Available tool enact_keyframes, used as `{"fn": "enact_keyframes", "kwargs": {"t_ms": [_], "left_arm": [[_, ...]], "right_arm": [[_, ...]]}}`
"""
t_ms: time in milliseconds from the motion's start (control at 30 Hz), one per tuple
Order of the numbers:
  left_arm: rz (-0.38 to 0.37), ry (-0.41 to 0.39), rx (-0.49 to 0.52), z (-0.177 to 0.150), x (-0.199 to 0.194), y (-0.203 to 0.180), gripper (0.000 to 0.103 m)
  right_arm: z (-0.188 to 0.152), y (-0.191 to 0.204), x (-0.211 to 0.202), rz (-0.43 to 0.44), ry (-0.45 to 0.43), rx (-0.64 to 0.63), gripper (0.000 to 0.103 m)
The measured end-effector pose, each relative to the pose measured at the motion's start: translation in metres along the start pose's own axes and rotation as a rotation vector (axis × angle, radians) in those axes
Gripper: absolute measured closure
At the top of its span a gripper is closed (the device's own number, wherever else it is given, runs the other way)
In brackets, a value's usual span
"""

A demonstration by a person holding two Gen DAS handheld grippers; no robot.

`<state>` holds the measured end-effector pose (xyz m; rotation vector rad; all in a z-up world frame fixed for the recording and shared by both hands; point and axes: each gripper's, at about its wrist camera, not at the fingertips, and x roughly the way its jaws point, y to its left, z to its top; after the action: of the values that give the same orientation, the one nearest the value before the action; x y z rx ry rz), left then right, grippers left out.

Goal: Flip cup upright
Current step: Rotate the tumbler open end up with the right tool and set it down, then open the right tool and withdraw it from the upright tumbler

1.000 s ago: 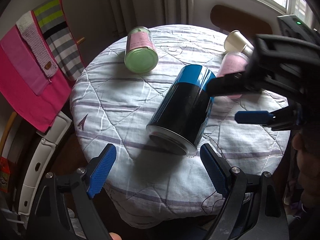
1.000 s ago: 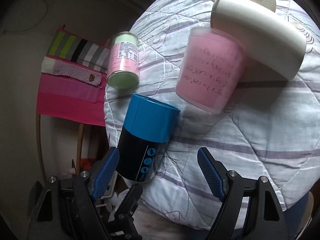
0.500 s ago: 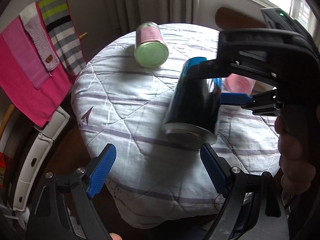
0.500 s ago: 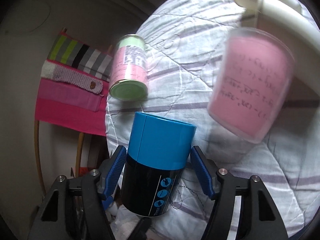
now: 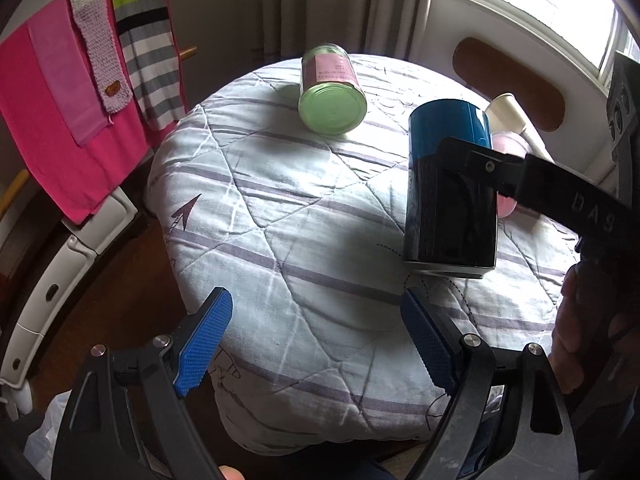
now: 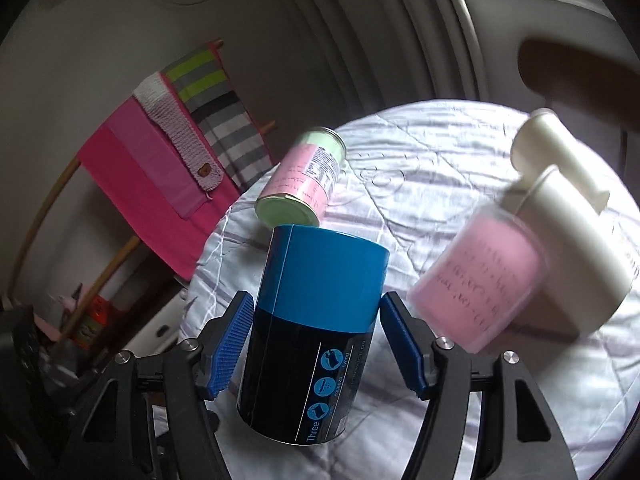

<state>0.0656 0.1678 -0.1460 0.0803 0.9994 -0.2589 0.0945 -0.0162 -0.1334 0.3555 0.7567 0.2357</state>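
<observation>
Right wrist view: my right gripper (image 6: 316,344) fingers pinch the blue-and-black cup (image 6: 316,320), nearly upright, not yet released; left gripper (image 5: 316,344) fingers spread, idle.

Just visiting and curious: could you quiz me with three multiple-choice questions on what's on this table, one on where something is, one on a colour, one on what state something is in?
1. Where is the green-lidded jar?
A. At the table's far side
B. Inside the right gripper
C. On the floor

2. What colour is the top band of the held can?
A. Red
B. Blue
C. Yellow

3. How is the left gripper?
A. Shut on the jar
B. Shut on the pink cup
C. Open and holding nothing

Answers:
1. A, it lies on its side on the quilted table cover beyond the can.
2. B, blue above black.
3. C, its fingers are spread apart over the cover, while the right gripper clamps the can.
</observation>
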Motion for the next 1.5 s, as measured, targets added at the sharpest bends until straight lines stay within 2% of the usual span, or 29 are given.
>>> {"fn": "enact_keyframes", "kwargs": {"t_ms": [200,367,567,1033,1133,1200,1267,1500], "left_arm": [[-0.003,-0.006,-0.028,0.002,0.001,0.000,0.015],[0.008,-0.017,-0.039,0.005,0.000,-0.002,0.015],[0.017,-0.002,-0.042,0.004,0.006,-0.004,0.015],[0.014,-0.008,-0.055,0.002,-0.001,-0.007,0.015],[0.020,-0.025,-0.058,0.003,-0.008,-0.014,0.015],[0.019,-0.043,-0.059,0.003,-0.016,-0.021,0.015],[0.013,-0.061,-0.049,0.003,-0.023,-0.031,0.014],[0.038,-0.142,-0.039,-0.001,-0.057,-0.066,0.011]], "right_arm": [[0.002,0.009,-0.011,0.007,-0.087,-0.130,0.037],[0.002,0.014,-0.019,-0.053,-0.185,-0.248,0.038],[-0.009,0.016,-0.019,-0.050,-0.165,-0.310,0.039],[-0.006,0.034,-0.026,-0.001,-0.136,-0.349,0.039],[-0.005,0.032,-0.036,0.004,-0.129,-0.340,0.039],[-0.004,0.029,-0.048,0.003,-0.138,-0.330,0.029],[-0.003,0.025,-0.061,-0.022,-0.158,-0.321,0.025],[0.001,0.011,-0.089,-0.085,-0.184,-0.310,0.025]]}}
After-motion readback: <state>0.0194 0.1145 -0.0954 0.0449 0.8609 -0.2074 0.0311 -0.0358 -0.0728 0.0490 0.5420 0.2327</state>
